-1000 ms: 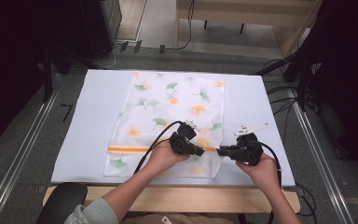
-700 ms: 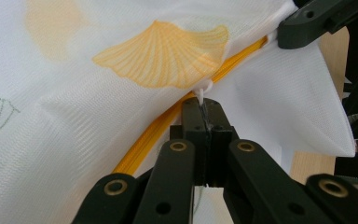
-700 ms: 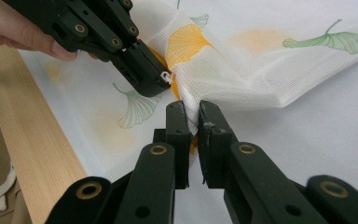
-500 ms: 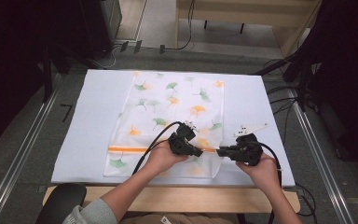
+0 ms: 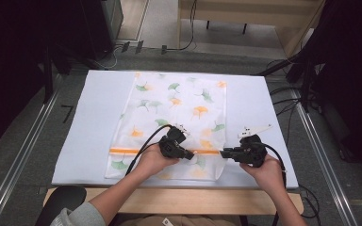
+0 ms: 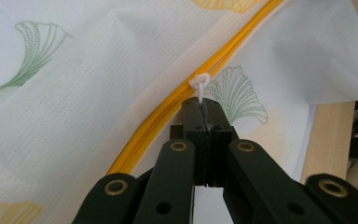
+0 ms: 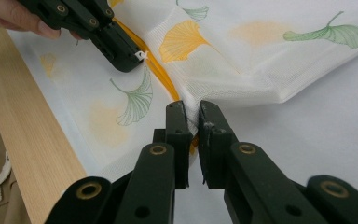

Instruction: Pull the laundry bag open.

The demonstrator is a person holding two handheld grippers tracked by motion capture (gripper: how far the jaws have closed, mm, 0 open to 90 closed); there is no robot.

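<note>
A white mesh bag (image 5: 179,108) printed with green and orange ginkgo leaves lies flat on the table, and an orange zipper (image 5: 132,150) runs across its near end. My left gripper (image 5: 190,157) is shut on the small white zipper pull (image 6: 199,84), beside the zipper (image 6: 168,112). My right gripper (image 5: 223,153) pinches the bag's edge at the right end of the zipper (image 7: 161,77), with fabric bunched between its nearly closed jaws (image 7: 193,109). The right gripper view has the left gripper (image 7: 130,60) a short way off, holding the pull (image 7: 140,55).
The bag lies on a pale sheet (image 5: 85,122) that covers the table. The table's wooden front edge (image 5: 179,200) runs just below the hands. Cables (image 5: 287,101) trail off to the right, and metal rails (image 5: 23,155) flank the table.
The left gripper has shifted slightly left along the zipper with the pull still in its jaws. The right gripper has stayed at the bag's right edge.
</note>
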